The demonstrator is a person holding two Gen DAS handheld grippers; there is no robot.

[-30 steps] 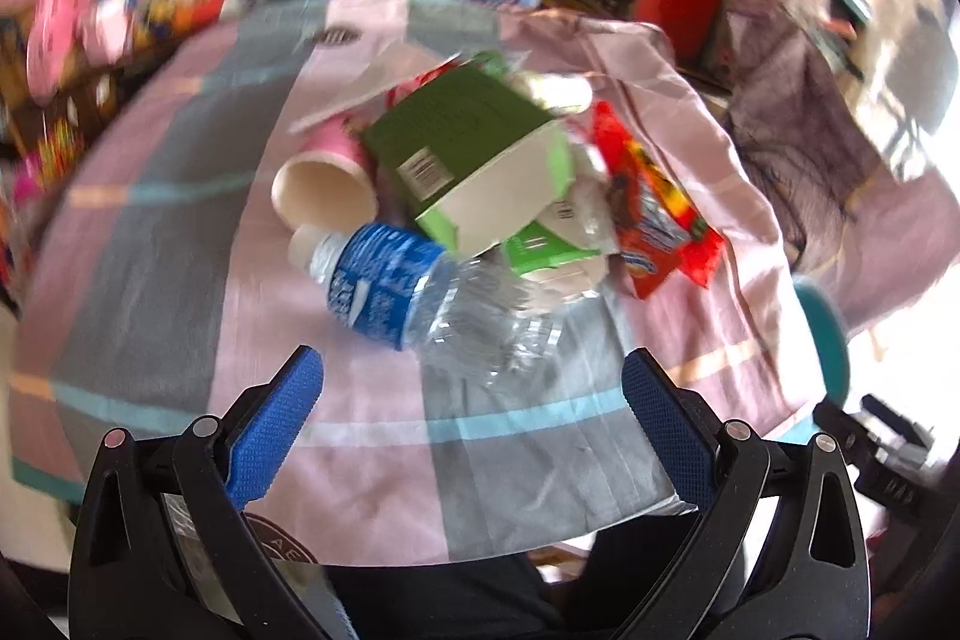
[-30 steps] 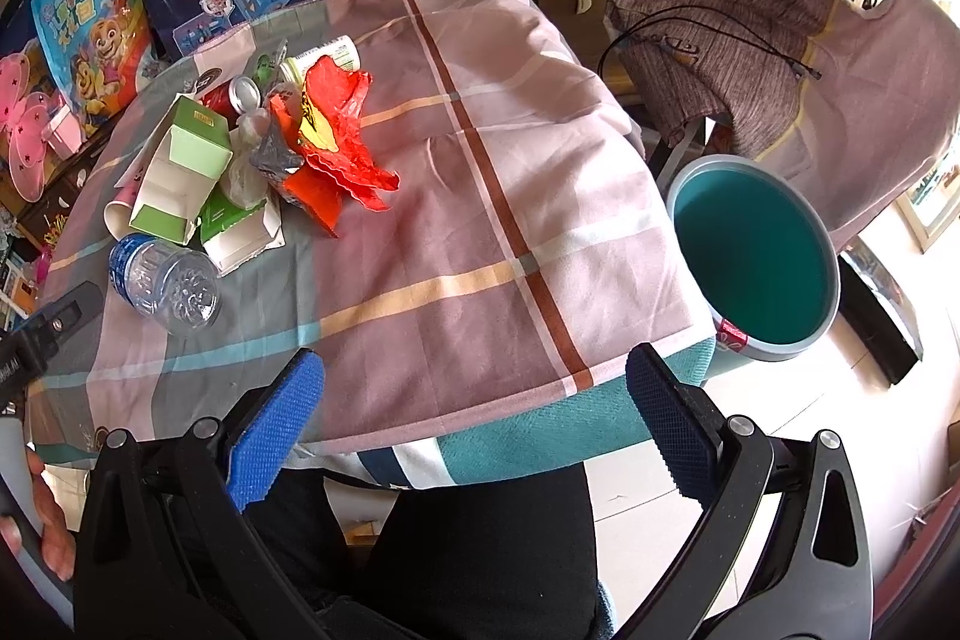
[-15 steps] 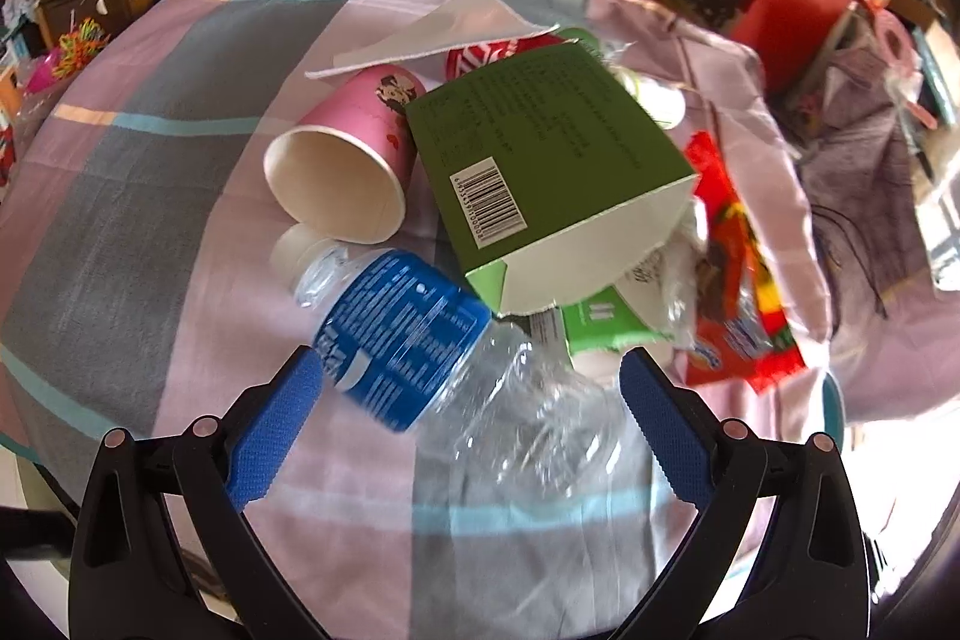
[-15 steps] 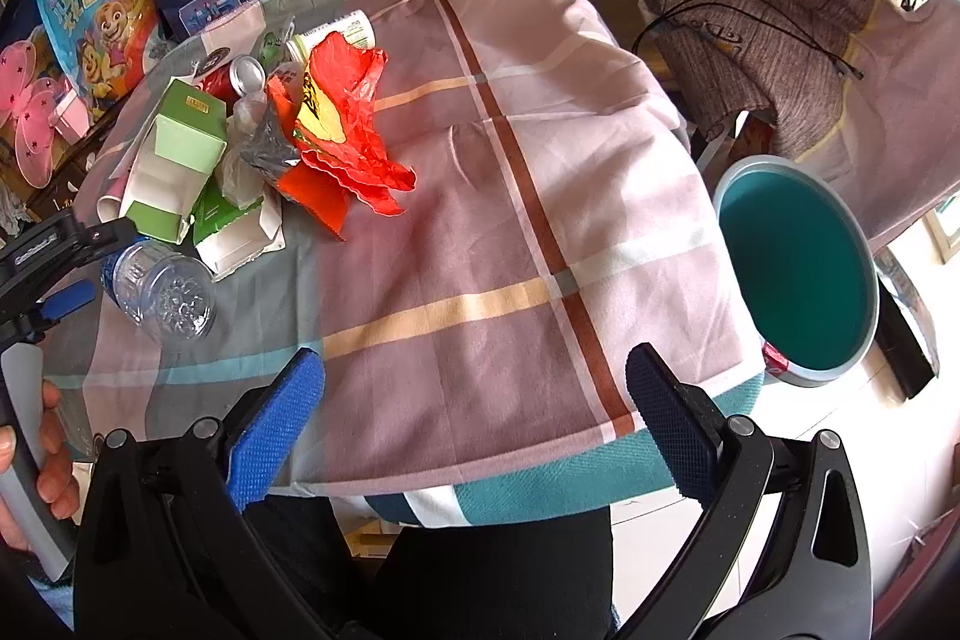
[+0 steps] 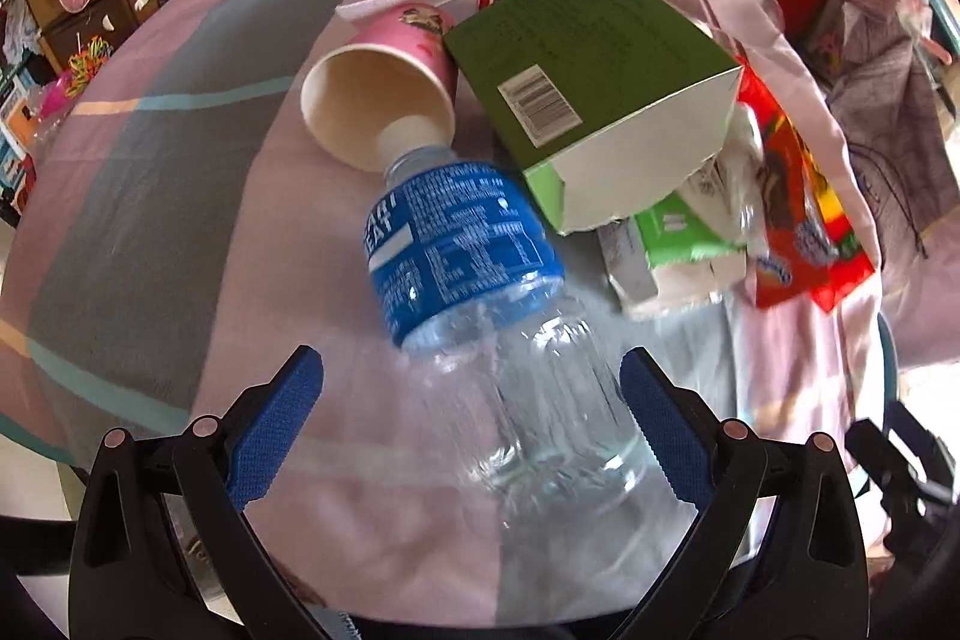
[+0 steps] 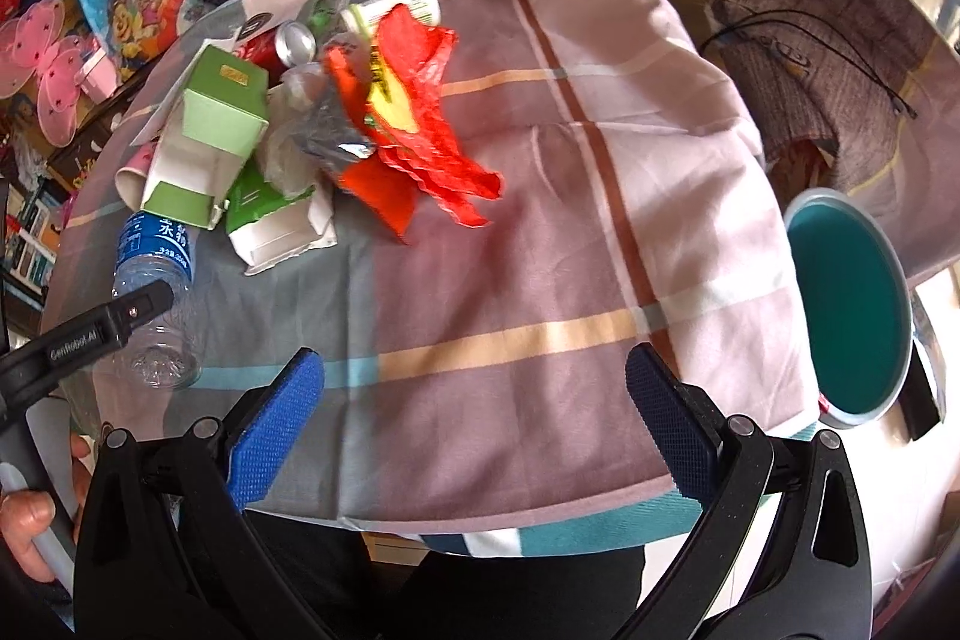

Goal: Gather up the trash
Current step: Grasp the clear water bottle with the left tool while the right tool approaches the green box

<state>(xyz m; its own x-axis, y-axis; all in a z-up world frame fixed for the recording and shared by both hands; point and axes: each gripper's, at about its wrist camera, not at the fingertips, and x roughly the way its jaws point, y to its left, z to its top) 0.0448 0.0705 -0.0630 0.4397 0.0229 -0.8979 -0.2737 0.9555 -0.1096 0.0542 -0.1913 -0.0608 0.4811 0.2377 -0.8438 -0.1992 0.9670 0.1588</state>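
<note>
left gripper (image 5: 465, 394) wide open | plastic bottle (image 5: 480, 292) lying between fingers | cap inside pink cup (image 5: 384, 91)

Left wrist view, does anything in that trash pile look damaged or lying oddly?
Yes. The water bottle lies on its side with its cap poking into the mouth of the tipped-over pink paper cup. The green carton sits tilted on the pile, its open end ragged and torn. Nothing looks spilled.
</note>
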